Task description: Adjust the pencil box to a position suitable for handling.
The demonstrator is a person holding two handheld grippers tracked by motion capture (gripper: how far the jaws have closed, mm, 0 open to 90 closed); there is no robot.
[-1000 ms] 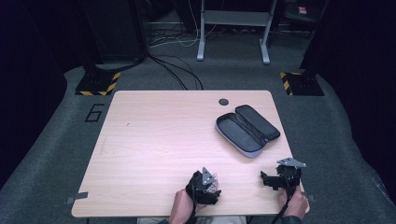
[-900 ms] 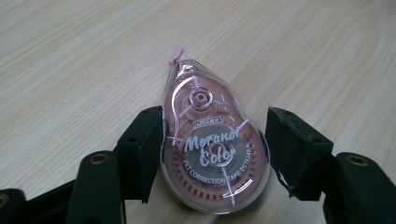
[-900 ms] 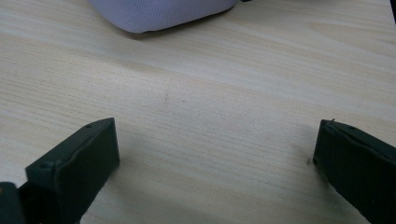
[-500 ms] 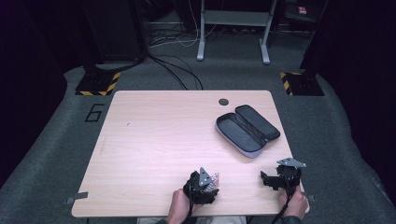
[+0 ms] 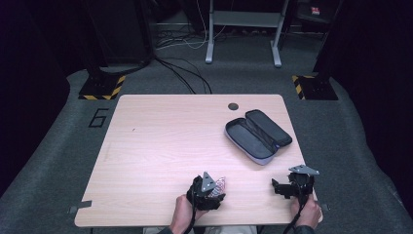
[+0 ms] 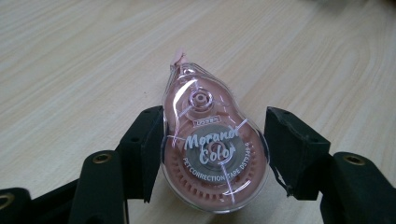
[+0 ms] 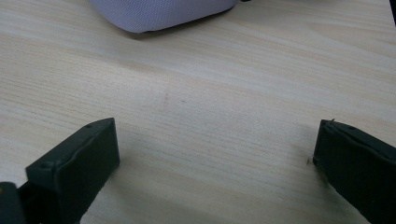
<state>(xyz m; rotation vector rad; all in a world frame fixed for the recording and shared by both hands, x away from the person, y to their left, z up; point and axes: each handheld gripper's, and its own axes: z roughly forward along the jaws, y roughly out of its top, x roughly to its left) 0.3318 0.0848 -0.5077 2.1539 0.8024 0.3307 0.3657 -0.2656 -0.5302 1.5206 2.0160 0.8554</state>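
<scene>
Left gripper view shows the left gripper (image 6: 212, 149) with its jaws around a pink correction tape (image 6: 211, 154); the left jaw touches it, the right jaw has a small gap, and the tape's near end is cut off. It lies on the wooden table (image 5: 160, 146), near the near edge. The right gripper (image 7: 215, 158) is wide open and holds nothing, and the grey pencil case (image 7: 159, 11) beyond it is cut off at the top.

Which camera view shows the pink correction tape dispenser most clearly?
The left gripper view: the pink, clear-shelled correction tape dispenser lies flat on the wooden table between the left hand-held gripper jaws, its label readable. The high view gives a small pink patch beside that gripper.
</scene>
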